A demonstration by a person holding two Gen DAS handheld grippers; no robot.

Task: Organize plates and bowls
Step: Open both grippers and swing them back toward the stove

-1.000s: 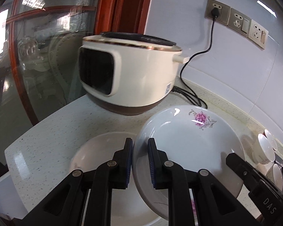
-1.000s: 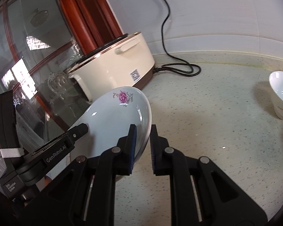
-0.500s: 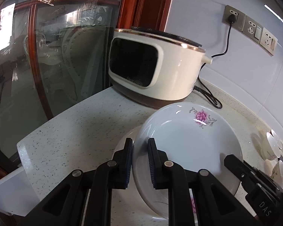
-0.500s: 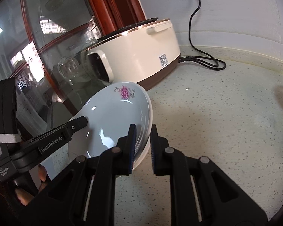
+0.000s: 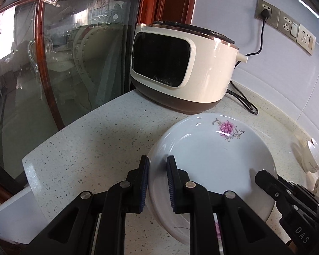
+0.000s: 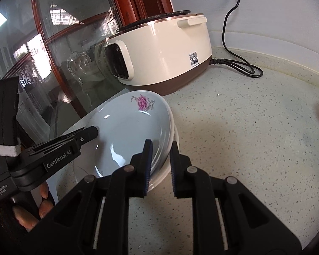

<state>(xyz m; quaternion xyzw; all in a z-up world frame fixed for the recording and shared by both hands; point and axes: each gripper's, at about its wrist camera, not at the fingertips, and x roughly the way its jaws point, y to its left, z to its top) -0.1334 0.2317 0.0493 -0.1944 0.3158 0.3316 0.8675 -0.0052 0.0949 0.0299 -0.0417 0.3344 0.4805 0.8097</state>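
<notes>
A white plate with a pink flower (image 5: 212, 161) lies on top of another white plate, whose rim (image 6: 170, 157) shows beneath it, on the speckled counter. My left gripper (image 5: 157, 182) is shut on the flowered plate's near left rim. My right gripper (image 6: 160, 165) straddles the right rim of the stacked plates (image 6: 129, 136) with its jaws a little apart. Each gripper also shows in the other's view: the right one at the plate's right edge (image 5: 287, 197), the left one at its left edge (image 6: 53, 148).
A cream rice cooker (image 5: 185, 70) stands behind the plates by the glass partition, its black cord (image 6: 240, 65) running to a wall socket (image 5: 265, 12). Small white bowls (image 5: 314, 157) sit at the far right. The counter's left edge (image 5: 32, 170) is close.
The flowered plate has been lowered onto the plate beneath and now rests on it. My right gripper's jaws have widened slightly around the rims. The left gripper still holds.
</notes>
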